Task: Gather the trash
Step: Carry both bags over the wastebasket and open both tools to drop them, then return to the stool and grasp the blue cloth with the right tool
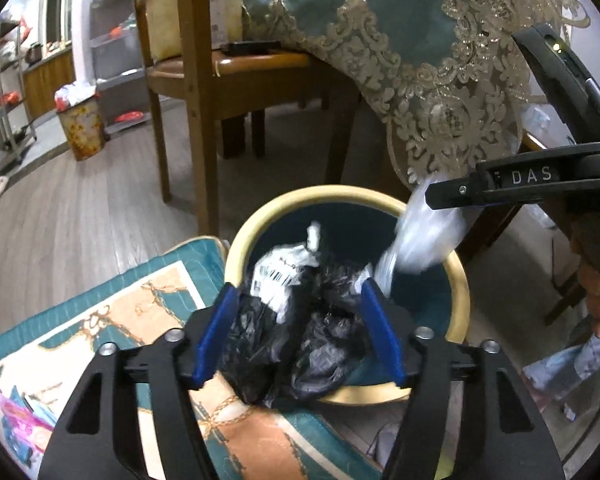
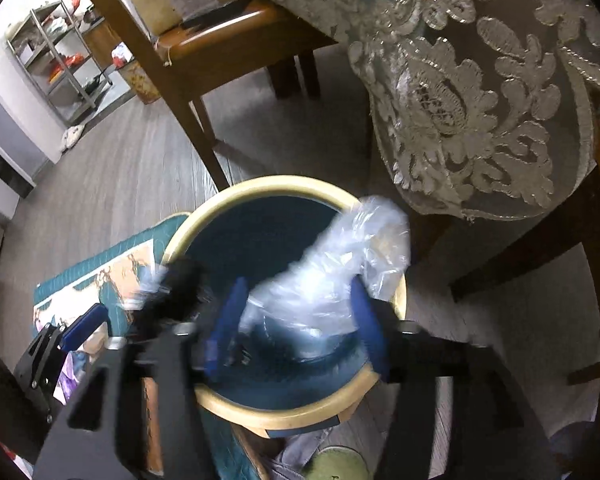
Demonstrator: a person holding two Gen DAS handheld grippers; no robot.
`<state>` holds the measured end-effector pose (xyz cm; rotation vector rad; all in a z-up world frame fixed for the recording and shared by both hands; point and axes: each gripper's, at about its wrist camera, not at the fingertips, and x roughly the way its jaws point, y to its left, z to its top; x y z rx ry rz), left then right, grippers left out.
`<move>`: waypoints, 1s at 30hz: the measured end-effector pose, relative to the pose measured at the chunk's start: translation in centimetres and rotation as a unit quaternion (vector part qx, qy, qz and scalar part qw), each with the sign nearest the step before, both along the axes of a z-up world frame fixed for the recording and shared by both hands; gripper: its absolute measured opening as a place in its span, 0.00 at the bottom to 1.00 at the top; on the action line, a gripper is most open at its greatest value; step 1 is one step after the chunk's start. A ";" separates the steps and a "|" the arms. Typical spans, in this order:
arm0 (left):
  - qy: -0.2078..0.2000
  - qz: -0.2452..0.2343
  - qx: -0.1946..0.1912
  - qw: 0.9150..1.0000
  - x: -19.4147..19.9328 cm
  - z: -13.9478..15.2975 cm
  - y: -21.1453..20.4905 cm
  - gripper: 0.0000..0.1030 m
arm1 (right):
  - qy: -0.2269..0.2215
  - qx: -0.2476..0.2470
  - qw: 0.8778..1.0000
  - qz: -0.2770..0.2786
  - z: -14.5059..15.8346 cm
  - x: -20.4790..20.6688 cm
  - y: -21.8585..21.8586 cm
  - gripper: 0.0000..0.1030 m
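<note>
A round dark-teal trash bin with a cream rim (image 1: 458,280) (image 2: 284,420) stands on the floor by the table. My left gripper (image 1: 298,330) hovers over its near rim with its jaws wide apart; a crumpled black plastic bag (image 1: 320,336) with a white labelled scrap (image 1: 278,276) lies between the blue fingers (image 1: 216,334), loose, not pinched. My right gripper (image 2: 294,326) is over the bin, its jaws apart, with a clear plastic bag (image 2: 340,268) (image 1: 424,236) between them, blurred. The left gripper shows in the right wrist view (image 2: 80,332).
A wooden chair (image 1: 204,80) and a table with a lace-edged teal cloth (image 1: 420,60) stand just behind the bin. A teal and orange mat (image 1: 112,320) lies left of it. A patterned waste bin (image 1: 82,128) and metal shelves (image 1: 4,92) stand far left.
</note>
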<state>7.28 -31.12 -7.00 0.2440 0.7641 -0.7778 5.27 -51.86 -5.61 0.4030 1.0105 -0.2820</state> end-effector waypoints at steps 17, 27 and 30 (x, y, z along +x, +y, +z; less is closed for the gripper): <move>-0.032 0.056 -0.013 0.998 -0.9 3.4 5.0 0.89 | -0.044 0.020 0.999 0.004 2.2 1.0 2.0 0.92; -0.056 0.133 -0.009 0.990 -4.6 9.3 16.3 0.90 | -0.073 0.090 0.991 0.069 3.7 3.0 9.4 0.93; -0.065 0.164 -0.002 0.984 -4.0 11.6 20.9 0.92 | -0.073 0.085 0.988 0.109 3.8 3.4 12.9 0.94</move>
